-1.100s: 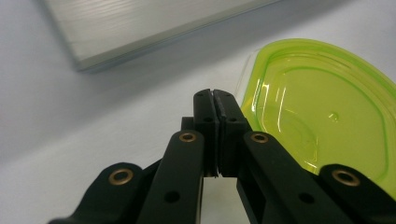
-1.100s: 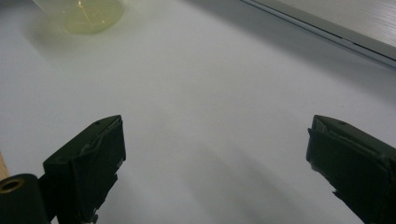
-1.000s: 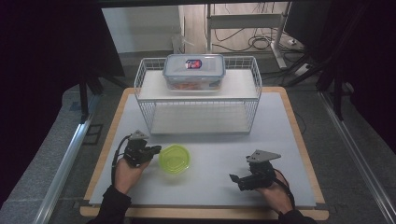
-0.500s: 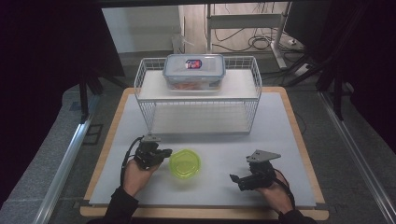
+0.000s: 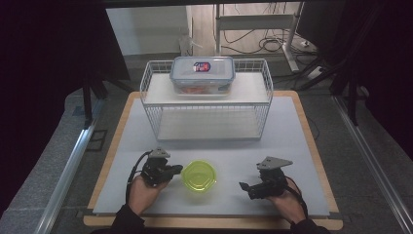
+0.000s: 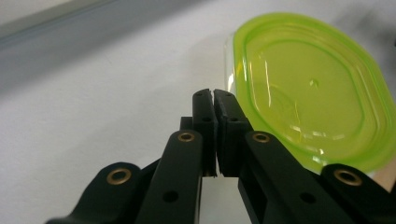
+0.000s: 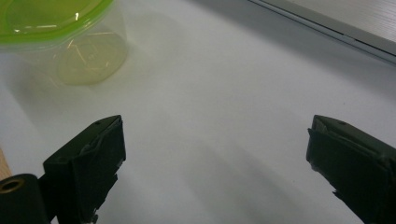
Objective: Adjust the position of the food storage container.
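Riding low, the right gripper [image 7: 215, 158], spread wide, reveals the tub's [image 7: 79, 51] clear wall under its green lid [image 5: 198, 175].

A clear tub [image 5: 198, 176] with a lime-green lid stands upright, lid on, well in front of the wire rack [image 5: 207, 102].

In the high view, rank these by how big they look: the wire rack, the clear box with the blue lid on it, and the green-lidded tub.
1. wire rack, clearly the largest.
2. clear box on top of it.
3. green-lidded tub, smallest, though it sits nearer the camera, so its true size against the box is unsure.
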A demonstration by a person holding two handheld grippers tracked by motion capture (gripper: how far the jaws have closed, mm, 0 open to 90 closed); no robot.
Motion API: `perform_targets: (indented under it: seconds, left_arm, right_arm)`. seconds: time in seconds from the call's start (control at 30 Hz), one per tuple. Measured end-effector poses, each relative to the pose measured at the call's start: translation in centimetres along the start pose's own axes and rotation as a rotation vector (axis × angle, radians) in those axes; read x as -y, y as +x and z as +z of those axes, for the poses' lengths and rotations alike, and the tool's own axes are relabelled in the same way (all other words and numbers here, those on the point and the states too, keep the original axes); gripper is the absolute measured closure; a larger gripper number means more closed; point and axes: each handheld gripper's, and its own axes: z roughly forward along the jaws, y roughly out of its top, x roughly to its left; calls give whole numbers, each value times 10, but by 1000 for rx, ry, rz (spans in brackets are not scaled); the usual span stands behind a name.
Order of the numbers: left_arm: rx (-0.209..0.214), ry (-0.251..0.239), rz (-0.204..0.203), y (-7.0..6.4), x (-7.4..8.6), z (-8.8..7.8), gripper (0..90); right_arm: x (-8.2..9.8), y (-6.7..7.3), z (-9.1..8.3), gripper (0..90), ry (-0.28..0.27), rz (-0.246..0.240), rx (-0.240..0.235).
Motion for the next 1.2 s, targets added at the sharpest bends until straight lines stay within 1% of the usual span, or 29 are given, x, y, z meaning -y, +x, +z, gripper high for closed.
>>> perform_targets:
  seconds: [0.07,0.13,0.2,0.23,0.27,0.3,0.37,0.4,0.47,0.5,0.53,0.63,0.73,0.83,0.93,1.0,1.07,1.13,1.2]
  left_arm:
    - [13,13,4,-3,3,1,869]
    - [21,24,12,-7,5,3,864]
    - [25,30,18,-10,6,4,864]
    - [25,32,21,-11,6,4,864]
    - [26,34,21,-11,6,5,865]
    - [25,34,19,-11,7,5,866]
    - [27,35,10,-9,8,6,867]
    - [28,35,5,-8,8,6,867]
    - [24,34,-1,-7,9,6,868]
    - [23,32,-1,-6,10,5,868]
    - [19,27,-2,-5,10,4,869]
    - [-1,6,-7,-1,9,-1,872]
    - [-12,-25,-11,5,5,-6,872]
    - [-16,-46,-8,8,-2,-7,872]
    - [-9,-43,5,9,-7,-3,872]
    - [2,-38,16,6,-8,-1,871]
    - [8,-32,26,4,-8,0,871]
    - [9,-30,27,2,-8,0,871]
    - [20,-31,26,1,-8,-1,871]
  right_arm:
    - [-1,1,0,26,0,2,2]
    - [-2,2,0,0,3,15,-2]
    - [-3,4,-1,0,13,38,-8]
    - [-4,6,-1,28,14,40,-16]
    - [-5,7,-2,69,23,39,-22]
    - [-6,9,-3,134,33,39,-15]
    - [-8,14,-4,332,43,36,-18]
    - [-9,16,-5,434,56,37,-38]
    - [-10,22,-2,593,63,28,-90]
    - [-11,26,0,652,72,11,-116]
    - [-12,31,2,688,77,-7,-129]
    - [-16,48,8,781,79,-39,-173]
    - [-21,65,14,834,74,-78,-213]
    - [-24,79,21,863,82,-86,-272]
    - [-26,92,29,873,95,-97,-313]
    - [-28,98,33,887,93,-112,-327]
    - [-31,102,35,888,88,-121,-333]
    - [-33,101,36,890,82,-120,-326]
    - [-34,98,36,890,80,-105,-314]
